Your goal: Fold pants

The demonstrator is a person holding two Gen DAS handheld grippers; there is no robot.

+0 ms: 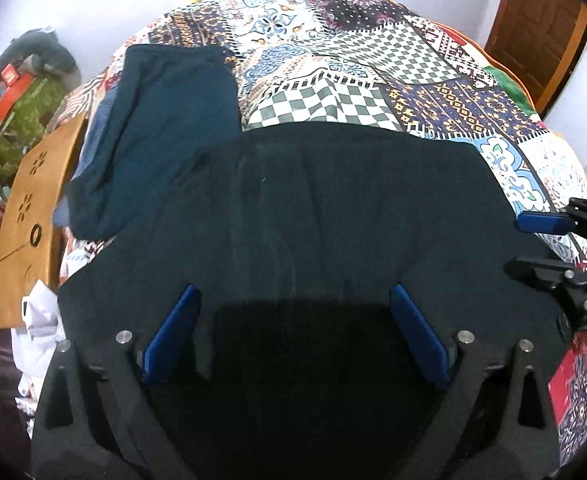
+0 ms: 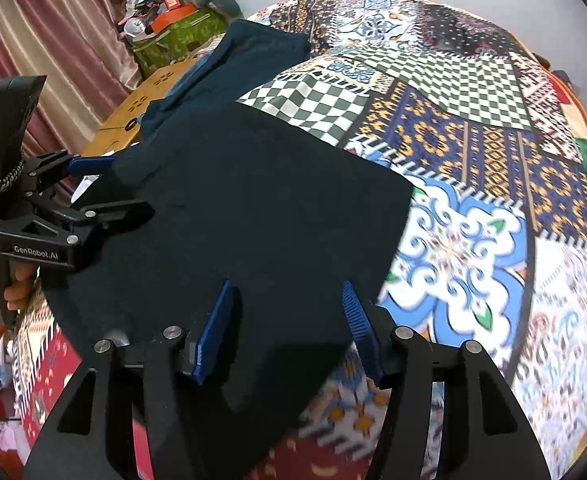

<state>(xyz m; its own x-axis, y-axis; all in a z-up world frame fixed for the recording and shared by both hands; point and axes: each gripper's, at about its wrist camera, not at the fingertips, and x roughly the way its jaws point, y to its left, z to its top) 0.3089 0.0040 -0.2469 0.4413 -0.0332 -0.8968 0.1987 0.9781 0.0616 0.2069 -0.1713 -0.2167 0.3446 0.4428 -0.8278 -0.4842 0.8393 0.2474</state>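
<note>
One pair of dark pants lies folded flat.

The right tongs are seen at six o'clock, their blue pads standing apart over the near corner of the black pants; whether the pads press on the cloth cannot be told. The pants are spread flat on the bed's patchwork cover, which fills the side from one to five o'clock. At nine o'clock the left tongs are held over the far edge of the pants, with fingers of a hand on the handle. At eleven o'clock a dark teal garment lies beside the pants. A pink curtain hangs at ten o'clock.
</note>
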